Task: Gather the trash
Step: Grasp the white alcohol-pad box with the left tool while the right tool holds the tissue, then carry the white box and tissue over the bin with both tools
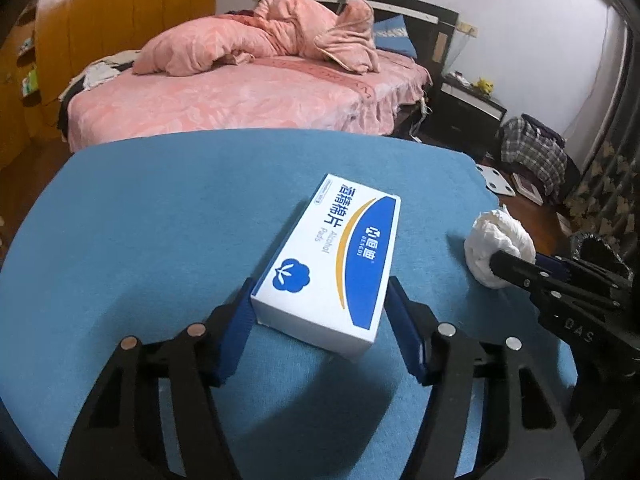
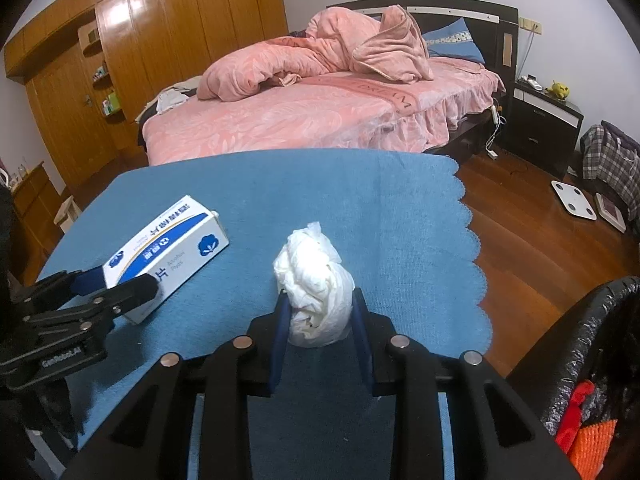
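A white and blue alcohol-pads box (image 1: 332, 258) lies on the blue cloth-covered table (image 1: 160, 220). My left gripper (image 1: 318, 320) has its blue pads against both sides of the box's near end, shut on it; the box rests on the cloth. It also shows in the right wrist view (image 2: 168, 252) with the left gripper (image 2: 116, 286) on it. A crumpled white tissue wad (image 2: 314, 288) sits between the pads of my right gripper (image 2: 320, 320), which is shut on it. The wad also shows in the left wrist view (image 1: 496, 248).
A black-lined trash bin (image 2: 580, 360) with red and orange scraps stands to the right of the table, below its edge. The table's scalloped right edge (image 2: 476, 248) drops to a wooden floor. A pink bed (image 2: 320, 112) lies beyond the table.
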`<act>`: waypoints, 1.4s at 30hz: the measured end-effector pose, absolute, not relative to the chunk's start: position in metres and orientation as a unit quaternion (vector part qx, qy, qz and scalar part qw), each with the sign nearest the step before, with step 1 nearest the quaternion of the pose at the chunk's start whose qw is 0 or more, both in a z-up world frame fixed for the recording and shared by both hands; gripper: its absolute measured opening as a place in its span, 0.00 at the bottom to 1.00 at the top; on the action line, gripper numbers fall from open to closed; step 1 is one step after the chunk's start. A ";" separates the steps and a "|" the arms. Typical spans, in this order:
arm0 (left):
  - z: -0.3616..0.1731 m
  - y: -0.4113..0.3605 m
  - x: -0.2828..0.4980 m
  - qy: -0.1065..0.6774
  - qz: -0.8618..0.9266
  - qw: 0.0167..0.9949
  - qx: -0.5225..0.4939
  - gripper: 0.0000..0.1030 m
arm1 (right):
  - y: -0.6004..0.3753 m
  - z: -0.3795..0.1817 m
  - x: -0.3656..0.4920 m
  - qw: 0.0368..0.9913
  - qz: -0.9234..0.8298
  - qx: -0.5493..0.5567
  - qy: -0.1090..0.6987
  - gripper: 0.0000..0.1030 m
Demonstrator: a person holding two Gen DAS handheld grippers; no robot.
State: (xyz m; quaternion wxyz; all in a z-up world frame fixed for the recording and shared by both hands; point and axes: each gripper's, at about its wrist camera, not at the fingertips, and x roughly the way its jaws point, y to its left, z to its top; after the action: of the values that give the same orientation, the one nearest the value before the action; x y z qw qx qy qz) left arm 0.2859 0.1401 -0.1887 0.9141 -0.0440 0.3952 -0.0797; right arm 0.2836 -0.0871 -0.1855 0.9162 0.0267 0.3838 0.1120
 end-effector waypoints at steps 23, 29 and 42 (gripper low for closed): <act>-0.186 0.136 0.270 0.387 -0.051 0.918 -0.068 0.59 | -0.089 -0.189 0.284 0.913 0.117 0.026 0.391 0.28; -0.172 0.140 0.247 0.370 -0.041 0.924 -0.084 0.59 | -0.093 -0.173 0.270 0.918 0.123 0.035 0.376 0.28; -0.126 0.125 0.190 0.318 -0.033 0.945 -0.077 0.59 | -0.106 -0.119 0.213 0.934 0.144 0.042 0.323 0.28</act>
State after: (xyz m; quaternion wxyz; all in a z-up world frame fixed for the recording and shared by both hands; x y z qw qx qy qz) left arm 0.1902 0.1255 -0.1255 0.9445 -0.0769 0.3176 -0.0328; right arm 0.2131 -0.1060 -0.1188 0.9344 0.0423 0.3229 0.1442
